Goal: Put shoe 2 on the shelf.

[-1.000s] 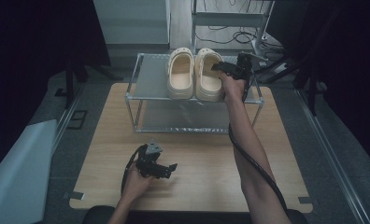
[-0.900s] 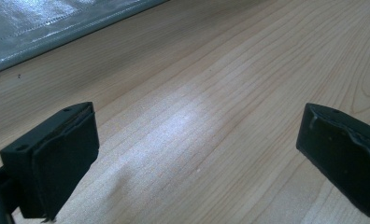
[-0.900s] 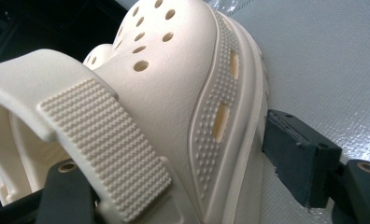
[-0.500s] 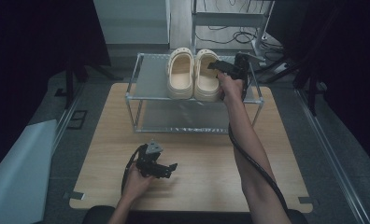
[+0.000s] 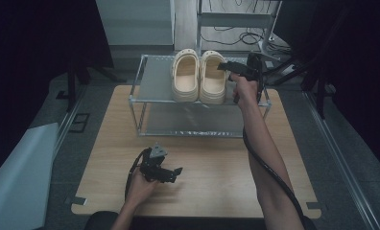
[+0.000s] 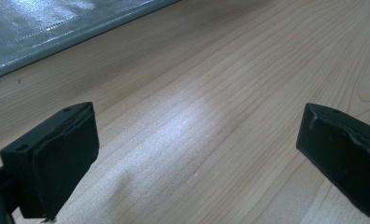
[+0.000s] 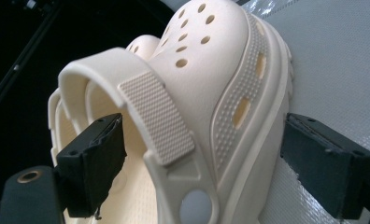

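Two cream clogs stand side by side on the top shelf of a metal rack (image 5: pixel 154 88), toes pointing away. My right gripper (image 5: pixel 223 67) reaches in from the right at the right clog (image 5: pixel 213 82). In the right gripper view its jaws have just been opening and straddle the clog's (image 7: pixel 211 70) side wall near the heel strap. One jaw is inside the shoe and one outside, and neither pad presses on it; the right gripper (image 7: pixel 202 163) is open. My left gripper (image 5: pixel 177 173) rests low over the wooden table (image 5: pixel 217 163), open (image 6: pixel 197 154) and empty. The left clog (image 5: pixel 185 79) stands untouched.
The rack has a lower silver shelf (image 5: pixel 193 120) and stands at the table's far half. Its silver edge (image 6: pixel 43 32) appears beyond the left jaws. Cables and a stand lie on the dark floor behind the rack. A pale sheet (image 5: pixel 15 177) lies at the left.
The right hand has edged slightly farther along the right clog. The left hand and both clogs have stayed where they were.
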### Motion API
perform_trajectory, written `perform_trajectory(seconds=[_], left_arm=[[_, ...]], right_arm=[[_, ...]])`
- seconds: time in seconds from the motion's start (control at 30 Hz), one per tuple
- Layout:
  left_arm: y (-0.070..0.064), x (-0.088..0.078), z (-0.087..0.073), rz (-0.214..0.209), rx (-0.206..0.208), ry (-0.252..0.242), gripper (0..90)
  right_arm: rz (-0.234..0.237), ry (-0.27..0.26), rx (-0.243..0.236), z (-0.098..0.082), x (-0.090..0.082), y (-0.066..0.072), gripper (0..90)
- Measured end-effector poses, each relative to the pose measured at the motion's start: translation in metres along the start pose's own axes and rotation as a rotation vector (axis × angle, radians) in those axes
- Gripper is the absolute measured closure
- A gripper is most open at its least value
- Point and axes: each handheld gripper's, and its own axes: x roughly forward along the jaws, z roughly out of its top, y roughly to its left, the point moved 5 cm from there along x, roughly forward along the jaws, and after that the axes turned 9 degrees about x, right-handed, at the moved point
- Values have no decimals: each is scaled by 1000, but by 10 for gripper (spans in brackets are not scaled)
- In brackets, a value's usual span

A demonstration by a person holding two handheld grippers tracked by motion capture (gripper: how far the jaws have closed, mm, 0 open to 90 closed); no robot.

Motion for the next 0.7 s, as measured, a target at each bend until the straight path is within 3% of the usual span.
perform_trajectory(seconds=[0.7], left_arm=[[-2, 2, 0, -2, -8, -2, 0]], right_arm=[[28, 43, -159, -11, -30, -5, 128]])
